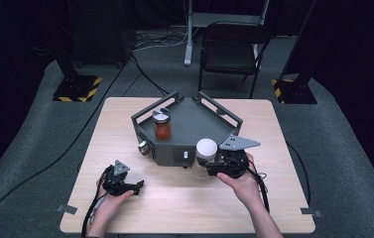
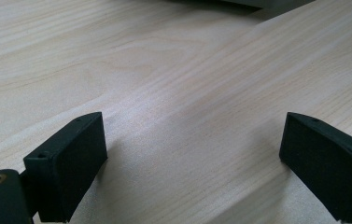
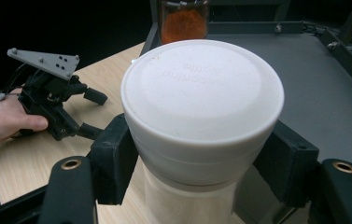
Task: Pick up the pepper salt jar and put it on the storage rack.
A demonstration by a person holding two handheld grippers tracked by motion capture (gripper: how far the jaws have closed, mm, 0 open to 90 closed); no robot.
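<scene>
I see my right gripper (image 3: pixel 201 154) clamped on the white-lidded jar (image 3: pixel 201 107) at the grey tray's (image 1: pixel 194 124) front edge, my left gripper (image 1: pixel 134 188) spread wide over bare table (image 2: pixel 187 70)

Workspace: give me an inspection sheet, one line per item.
Surface: light wood table, bare in front.
Job's things: grey tray on table; jar of orange contents upright on it; white-lidded jar at tray's front edge.
Clutter: nothing seen.
Grippers: right gripper shut on white-lidded jar; left gripper open, low over bare wood.
Cables: one trails from each gripper; more on the floor.
Surroundings: black chair behind table, striped stand bases, dark room.
</scene>
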